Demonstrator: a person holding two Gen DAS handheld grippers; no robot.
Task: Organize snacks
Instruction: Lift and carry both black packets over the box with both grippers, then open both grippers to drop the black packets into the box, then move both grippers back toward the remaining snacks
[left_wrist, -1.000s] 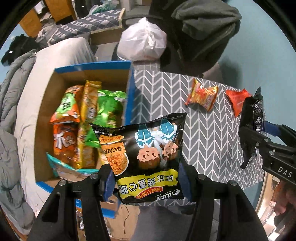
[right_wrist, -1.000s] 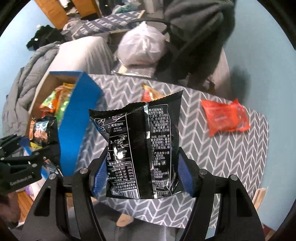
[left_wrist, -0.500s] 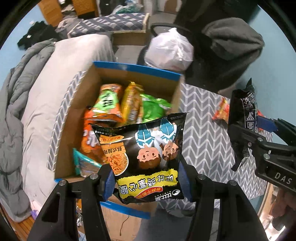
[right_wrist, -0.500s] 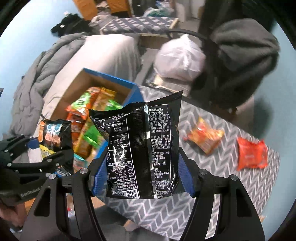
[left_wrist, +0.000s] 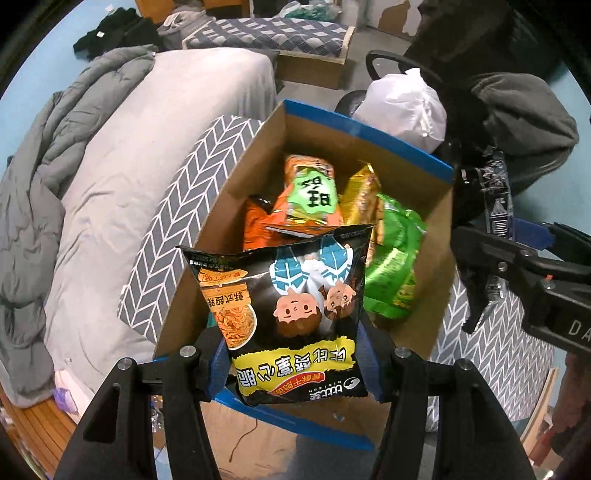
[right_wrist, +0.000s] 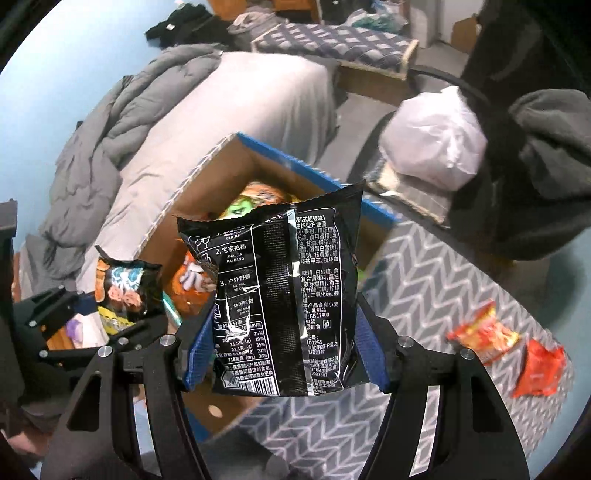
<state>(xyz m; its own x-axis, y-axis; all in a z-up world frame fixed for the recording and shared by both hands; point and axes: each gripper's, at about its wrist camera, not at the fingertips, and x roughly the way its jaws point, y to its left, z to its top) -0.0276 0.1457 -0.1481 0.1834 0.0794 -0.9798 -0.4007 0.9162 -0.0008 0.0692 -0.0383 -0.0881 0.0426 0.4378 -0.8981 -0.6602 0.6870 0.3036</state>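
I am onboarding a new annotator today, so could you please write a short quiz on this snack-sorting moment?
1. True or false: the left gripper carries nothing.
2. Multiple choice: the two loose red snack packets lie (A) in the cardboard box, (B) on the chevron tablecloth, (C) on the grey bed.
3. Fill in: the right gripper shows its black snack bag from the ____ side, the one with printed nutrition text.

Key
1. False: its jaws clamp a black cartoon snack bag over the box.
2. B.
3. Back.
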